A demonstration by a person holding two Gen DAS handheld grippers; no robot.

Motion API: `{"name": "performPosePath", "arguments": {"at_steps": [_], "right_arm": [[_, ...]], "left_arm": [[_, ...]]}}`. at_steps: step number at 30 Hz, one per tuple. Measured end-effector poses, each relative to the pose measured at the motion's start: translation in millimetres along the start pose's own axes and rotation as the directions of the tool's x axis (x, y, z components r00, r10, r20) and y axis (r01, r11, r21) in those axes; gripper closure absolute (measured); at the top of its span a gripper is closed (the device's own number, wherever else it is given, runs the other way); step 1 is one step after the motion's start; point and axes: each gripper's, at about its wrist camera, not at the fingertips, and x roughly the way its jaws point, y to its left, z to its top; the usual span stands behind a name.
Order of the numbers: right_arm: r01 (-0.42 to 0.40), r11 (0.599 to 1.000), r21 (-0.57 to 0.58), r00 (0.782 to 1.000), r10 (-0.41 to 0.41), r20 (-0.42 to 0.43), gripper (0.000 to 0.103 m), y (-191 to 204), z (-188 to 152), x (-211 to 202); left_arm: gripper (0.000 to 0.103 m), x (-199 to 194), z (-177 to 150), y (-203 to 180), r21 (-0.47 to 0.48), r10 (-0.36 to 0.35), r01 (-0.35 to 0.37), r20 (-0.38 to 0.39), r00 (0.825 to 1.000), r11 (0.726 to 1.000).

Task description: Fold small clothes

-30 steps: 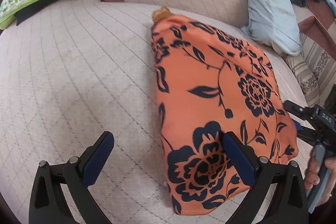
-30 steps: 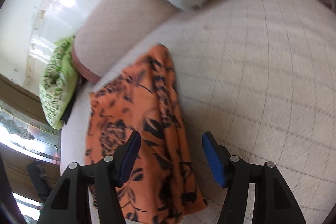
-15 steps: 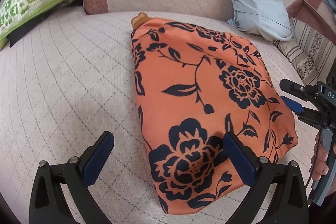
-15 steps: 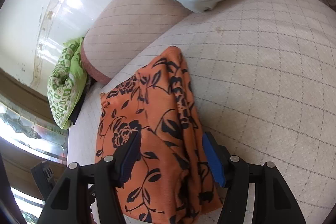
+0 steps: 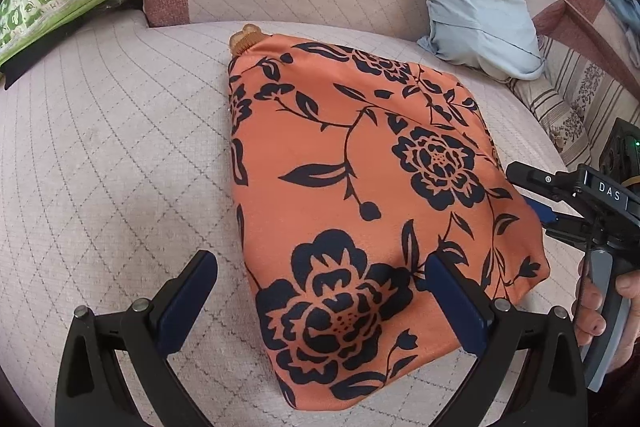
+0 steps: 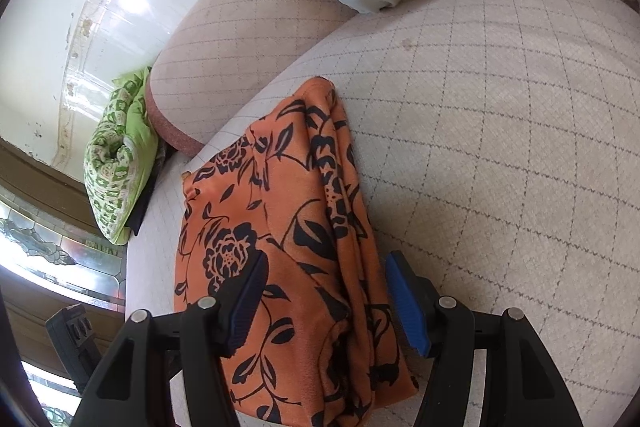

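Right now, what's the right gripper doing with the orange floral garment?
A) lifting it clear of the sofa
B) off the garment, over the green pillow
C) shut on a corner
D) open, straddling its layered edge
D: the right gripper is open, one pad over the orange floral garment, the other just past its layered edge, with the cloth lying flat on the sofa cushion.

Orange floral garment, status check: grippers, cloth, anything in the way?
Left gripper open, over near corner. Right gripper open, straddling layered edge. Orange floral garment folded, flat on quilted cushion. Nothing in the way.

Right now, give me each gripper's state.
Left gripper: open, holding nothing, over the orange floral garment.
Right gripper: open, straddling the garment's folded edge, not clamped.
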Motion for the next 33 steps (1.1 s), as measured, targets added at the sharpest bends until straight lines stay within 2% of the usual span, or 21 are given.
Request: {"name": "performPosePath", "arguments": {"at_steps": [14, 21, 33], "right_arm": [[-0.004, 1.000, -0.004, 1.000, 0.004, -0.012, 0.039, -3, -1, 0], [-0.025, 1.000, -0.016, 0.999, 0.025, -0.028, 0.039, -4, -3, 3], [-0.085, 0.995, 0.047, 0.992, 0.089, -0.091, 0.038, -8, -8, 29]], "left_arm": [[0.000, 5, -1, 0, -0.010, -0.011, 0.011, -0.013, 1.000, 1.000], [0.000, 12, -2, -1, -0.018, -0.031, 0.030, -0.033, 0.999, 0.999], [0.000, 24, 1, 1, -0.059, -0.074, 0.070, -0.065, 0.995, 0.996]]}}
